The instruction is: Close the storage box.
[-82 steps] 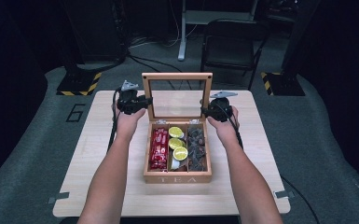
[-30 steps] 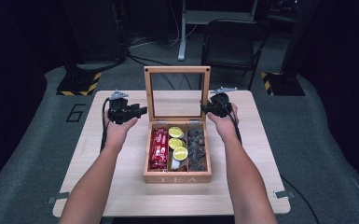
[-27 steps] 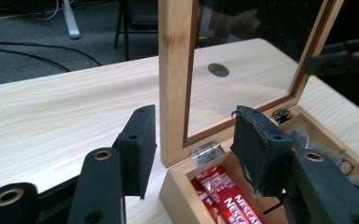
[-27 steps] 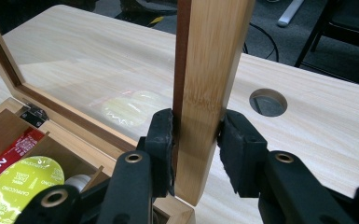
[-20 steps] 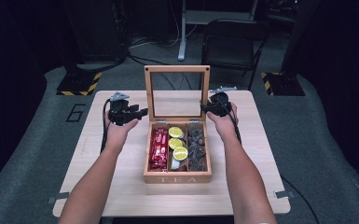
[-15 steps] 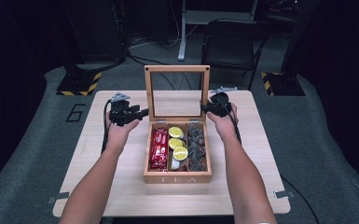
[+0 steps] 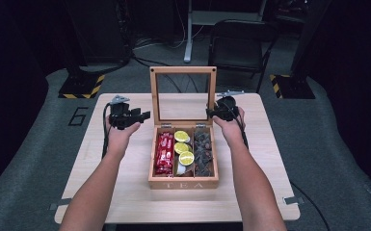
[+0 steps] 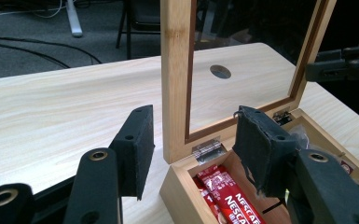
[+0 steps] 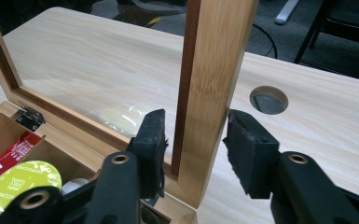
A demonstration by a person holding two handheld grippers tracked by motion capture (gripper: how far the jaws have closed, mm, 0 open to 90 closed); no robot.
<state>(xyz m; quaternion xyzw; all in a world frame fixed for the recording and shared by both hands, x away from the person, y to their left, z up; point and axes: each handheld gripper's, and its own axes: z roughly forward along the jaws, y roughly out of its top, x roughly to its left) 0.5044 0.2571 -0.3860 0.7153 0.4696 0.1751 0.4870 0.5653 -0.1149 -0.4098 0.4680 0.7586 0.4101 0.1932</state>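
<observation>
A wooden tea box stands mid-table with its glass lid upright. It holds red packets, lime-green pods and dark pieces. My left gripper hovers just left of the lid; in the left gripper view its jaws are open, have just been opening, and hold nothing, with the lid's post beyond them. My right gripper straddles the lid's right frame. Its jaws have just been opening, and a small gap shows beside each pad.
The light wooden table has a round cable hole behind the box. Its edges drop to grey floor. A black chair and a desk leg stand beyond the far edge.
The lid has swung more upright than at first. My left gripper has come off the lid's left edge and shifted left. Over the last second both hands kept still.
</observation>
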